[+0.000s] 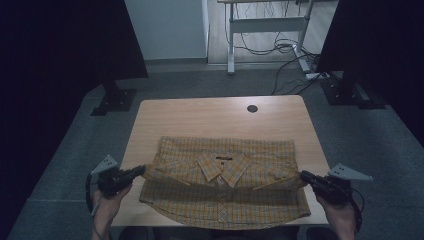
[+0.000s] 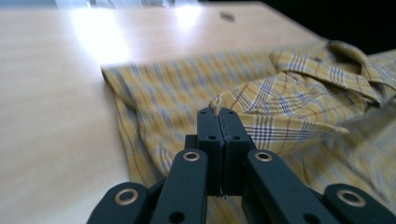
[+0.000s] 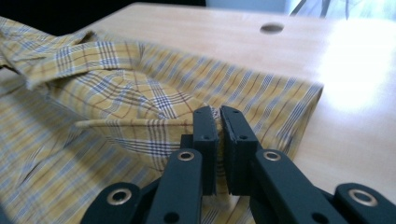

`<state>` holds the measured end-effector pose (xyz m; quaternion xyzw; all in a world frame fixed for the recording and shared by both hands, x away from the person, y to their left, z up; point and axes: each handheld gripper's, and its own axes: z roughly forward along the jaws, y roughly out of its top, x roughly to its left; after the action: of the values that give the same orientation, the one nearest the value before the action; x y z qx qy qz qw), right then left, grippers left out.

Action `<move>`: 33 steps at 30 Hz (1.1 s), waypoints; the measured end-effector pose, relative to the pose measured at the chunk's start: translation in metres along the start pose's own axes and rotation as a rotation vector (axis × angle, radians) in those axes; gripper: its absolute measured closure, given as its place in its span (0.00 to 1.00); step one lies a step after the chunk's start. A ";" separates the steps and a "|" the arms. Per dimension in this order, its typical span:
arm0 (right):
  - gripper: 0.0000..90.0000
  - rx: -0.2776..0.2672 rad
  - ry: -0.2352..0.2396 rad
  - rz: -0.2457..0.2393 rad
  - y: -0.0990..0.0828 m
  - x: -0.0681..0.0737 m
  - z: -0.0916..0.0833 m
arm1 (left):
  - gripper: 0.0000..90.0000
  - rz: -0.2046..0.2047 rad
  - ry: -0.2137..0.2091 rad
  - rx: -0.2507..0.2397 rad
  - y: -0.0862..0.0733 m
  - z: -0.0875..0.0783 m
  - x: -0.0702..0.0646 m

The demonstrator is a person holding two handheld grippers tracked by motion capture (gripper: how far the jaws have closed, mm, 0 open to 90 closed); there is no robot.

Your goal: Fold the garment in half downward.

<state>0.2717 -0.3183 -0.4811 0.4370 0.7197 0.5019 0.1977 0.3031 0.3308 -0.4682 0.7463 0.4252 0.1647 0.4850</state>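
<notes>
**Both jaws pinched on the shirt's side folds**

A yellow plaid button-up shirt [image 1: 222, 182] lies face up on the light wooden counter [image 1: 200, 117], collar toward the far edge, its rounded hem reaching the near edge. It fills the near half of the counter, almost from the left edge to the right edge.

The left gripper [image 1: 140, 171] comes in over the counter's left edge, near the near left corner. In the left gripper view [image 2: 218, 116] its jaws are pressed together with a thin fold of the plaid cloth caught at the tips; the fold rises off the counter and the rest of the shirt spreads beyond and to the right of the jaws.

The right gripper [image 1: 303, 176] comes in over the right edge, level with the left one. In the right gripper view [image 3: 217, 116] its jaws pinch a lifted fold of the shirt's side, cloth showing in the narrow slit between them; the collar lies farther off to the left.

A small dark round hole [image 1: 252, 108] sits in the counter near its far edge.
</notes>
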 end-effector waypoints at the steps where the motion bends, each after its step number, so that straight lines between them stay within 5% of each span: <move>1: 0.94 0.017 0.012 0.009 -0.006 0.001 0.000 | 0.99 -0.002 -0.006 0.031 -0.008 0.002 -0.001; 6: 0.94 0.158 0.047 0.062 -0.042 0.001 0.013 | 0.98 -0.029 0.021 0.185 -0.049 0.019 0.002; 14: 0.94 0.294 0.035 0.092 -0.067 -0.007 0.032 | 0.96 -0.044 0.065 0.253 -0.069 0.034 0.005; 23: 0.93 0.296 0.005 0.087 -0.059 -0.019 0.049 | 0.95 -0.071 0.081 0.224 -0.063 0.048 0.013; 33: 0.93 0.268 -0.049 0.121 -0.040 -0.049 0.080 | 0.95 -0.073 0.127 0.211 -0.046 0.076 0.019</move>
<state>0.3387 -0.3192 -0.5576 0.5142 0.7476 0.4015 0.1243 0.3424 0.3088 -0.5472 0.7653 0.4969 0.1482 0.3813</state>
